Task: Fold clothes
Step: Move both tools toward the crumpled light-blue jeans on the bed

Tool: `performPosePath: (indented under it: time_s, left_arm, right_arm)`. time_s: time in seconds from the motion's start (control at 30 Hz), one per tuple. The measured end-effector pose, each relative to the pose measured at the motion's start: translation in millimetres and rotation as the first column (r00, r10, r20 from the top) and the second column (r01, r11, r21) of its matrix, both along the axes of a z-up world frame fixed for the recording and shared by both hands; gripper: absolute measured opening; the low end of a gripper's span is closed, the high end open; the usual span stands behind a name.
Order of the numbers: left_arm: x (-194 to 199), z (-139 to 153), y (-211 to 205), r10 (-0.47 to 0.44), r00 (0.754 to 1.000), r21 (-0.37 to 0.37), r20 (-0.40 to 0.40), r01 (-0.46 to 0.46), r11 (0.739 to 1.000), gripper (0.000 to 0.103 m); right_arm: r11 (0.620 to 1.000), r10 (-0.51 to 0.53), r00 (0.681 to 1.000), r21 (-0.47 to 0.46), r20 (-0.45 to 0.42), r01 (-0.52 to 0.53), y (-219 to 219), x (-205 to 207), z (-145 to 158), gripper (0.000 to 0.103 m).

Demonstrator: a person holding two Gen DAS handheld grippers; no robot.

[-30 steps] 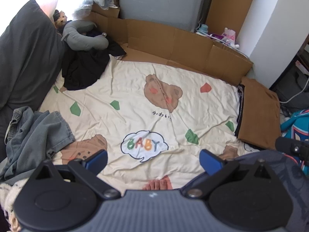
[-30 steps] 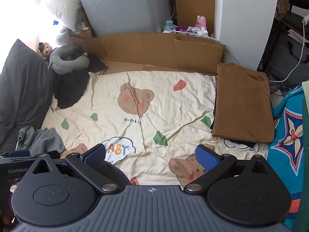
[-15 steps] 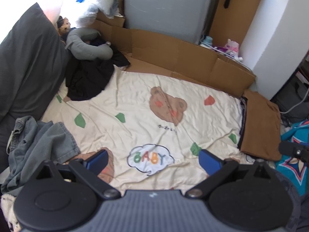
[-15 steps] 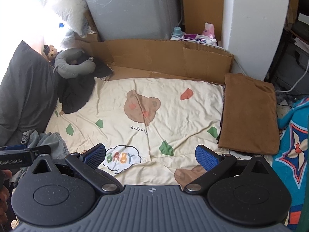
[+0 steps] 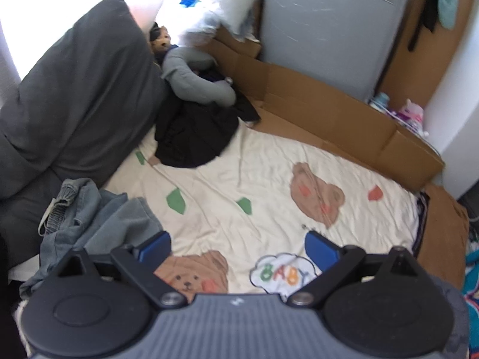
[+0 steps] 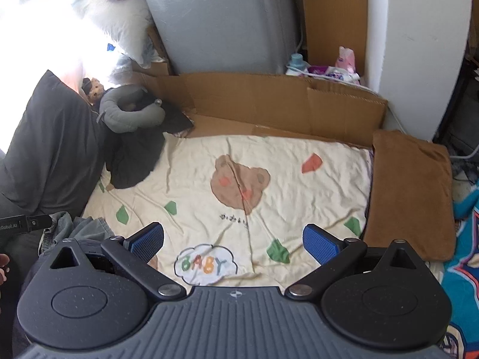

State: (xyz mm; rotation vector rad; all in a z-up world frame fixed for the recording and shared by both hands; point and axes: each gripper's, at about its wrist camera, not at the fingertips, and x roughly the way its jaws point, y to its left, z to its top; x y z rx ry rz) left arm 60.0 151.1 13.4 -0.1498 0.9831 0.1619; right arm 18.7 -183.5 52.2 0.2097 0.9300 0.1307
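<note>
both grippers are spread wide with nothing between the blue pads, just hanging over the cream bear-print bed sheet (image 5: 269, 179). left gripper (image 5: 238, 246) has the crumpled blue-grey denim garment (image 5: 98, 218) at about 9 o'clock, touching its left finger. from the right gripper (image 6: 233, 240) the flat folded brown cloth (image 6: 410, 191) is at 2 o'clock, and a black garment heap (image 6: 134, 155) at 11 o'clock under a grey neck pillow (image 6: 128, 113).

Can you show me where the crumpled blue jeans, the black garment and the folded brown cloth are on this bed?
blue jeans (image 5: 98, 218): left wrist view, on the bunched denim.
black garment (image 5: 194, 137): left wrist view, middle of the dark heap.
folded brown cloth (image 6: 410, 191): right wrist view, its flat top.
</note>
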Motion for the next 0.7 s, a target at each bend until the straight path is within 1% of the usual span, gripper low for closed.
performPosePath:
  time_s: [0.1,0.23,0.3,0.53,0.7]
  left_arm:
    - [6.3,-7.6,16.6,0.030,0.999,-0.003,-0.014,-0.030,1.000,0.092]
    - [10.2,-14.7,33.9,0.057,0.998,0.006,-0.017,-0.057,0.998,0.092]
    - [10.5,-17.5,43.2,0.075,0.997,-0.001,-0.019,-0.075,0.997,0.092]
    - [8.6,-26.2,74.7,0.138,0.990,-0.006,-0.023,-0.138,0.990,0.092]
    - [7.7,-33.2,99.2,0.196,0.980,0.007,-0.028,-0.196,0.981,0.092]
  right_arm:
    - [1.000,0.006,1.000,-0.016,0.017,-0.006,6.8,9.3,-5.2,0.102]
    - [1.000,0.006,0.999,-0.031,0.037,-0.005,16.1,18.2,-10.3,0.102]
    - [0.999,0.009,0.999,-0.036,0.042,-0.007,20.1,21.3,-12.5,0.102]
    - [0.999,0.036,0.998,-0.006,0.042,-0.036,29.4,29.9,-25.3,0.102]
    - [0.998,0.056,0.998,0.014,0.043,-0.057,36.0,36.1,-34.5,0.102]
